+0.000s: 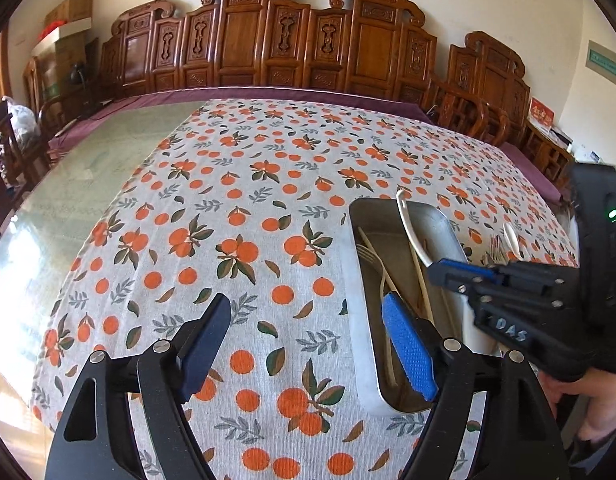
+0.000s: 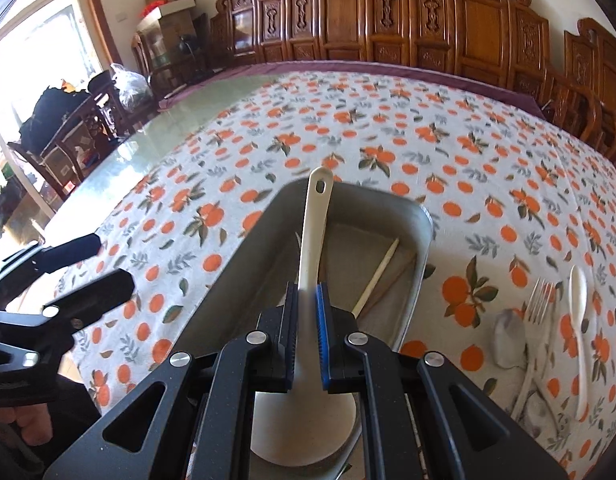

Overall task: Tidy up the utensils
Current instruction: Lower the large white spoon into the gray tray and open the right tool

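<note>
Gripping the long white plastic serving spoon by its handle, the right gripper holds it over the grey rectangular metal tray.

Nearest the right wrist camera, the spoon's broad bowl sits below the clenched pads, and the handle runs forward between them to its hanging hole above the tray's far rim. Judged light, rigid and smooth, it could twist in a narrow pinch; a hold nearer the bowl would likely steady it. The left gripper is released, jaws wide with nothing between them, one pad over the tray's near end. Inside the tray lie pale chopsticks and a slim fork. Beyond, on the orange-print tablecloth, a white spoon, a pale fork and a grey metal spoon wait loose, best taken mid-handle.
</note>
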`<state>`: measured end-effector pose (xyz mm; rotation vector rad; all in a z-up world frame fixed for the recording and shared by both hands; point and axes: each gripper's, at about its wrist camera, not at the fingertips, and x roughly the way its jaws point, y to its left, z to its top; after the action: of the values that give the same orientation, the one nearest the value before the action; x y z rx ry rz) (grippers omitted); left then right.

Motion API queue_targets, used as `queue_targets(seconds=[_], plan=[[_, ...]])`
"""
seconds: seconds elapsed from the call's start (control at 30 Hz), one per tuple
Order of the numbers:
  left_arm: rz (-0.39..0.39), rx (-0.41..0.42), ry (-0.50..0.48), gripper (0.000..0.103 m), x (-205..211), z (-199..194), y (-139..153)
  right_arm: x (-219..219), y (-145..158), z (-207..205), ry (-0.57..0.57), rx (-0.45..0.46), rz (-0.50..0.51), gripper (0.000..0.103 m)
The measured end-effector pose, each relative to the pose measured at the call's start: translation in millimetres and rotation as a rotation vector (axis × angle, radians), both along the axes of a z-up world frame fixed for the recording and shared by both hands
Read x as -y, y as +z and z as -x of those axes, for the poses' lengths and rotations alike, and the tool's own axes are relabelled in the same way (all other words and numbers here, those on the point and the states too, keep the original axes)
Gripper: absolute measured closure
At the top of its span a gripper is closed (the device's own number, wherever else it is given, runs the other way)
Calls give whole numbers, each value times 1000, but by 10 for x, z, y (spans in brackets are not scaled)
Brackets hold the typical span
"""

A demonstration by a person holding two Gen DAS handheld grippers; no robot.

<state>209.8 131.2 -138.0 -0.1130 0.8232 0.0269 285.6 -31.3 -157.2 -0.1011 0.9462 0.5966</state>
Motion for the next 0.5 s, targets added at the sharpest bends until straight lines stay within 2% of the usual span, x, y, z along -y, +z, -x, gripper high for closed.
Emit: queue_targets(seconds=[0.13, 0.3, 0.5], plan=[[-2, 3, -1, 28, 14, 4, 5, -27, -80, 12, 2, -8, 15, 97], [2, 8, 0, 28, 17, 4, 12, -24, -130, 9, 2, -10, 24, 97], [-1, 5, -18, 28, 88, -2, 10, 106, -40, 42, 8, 9, -15, 97]])
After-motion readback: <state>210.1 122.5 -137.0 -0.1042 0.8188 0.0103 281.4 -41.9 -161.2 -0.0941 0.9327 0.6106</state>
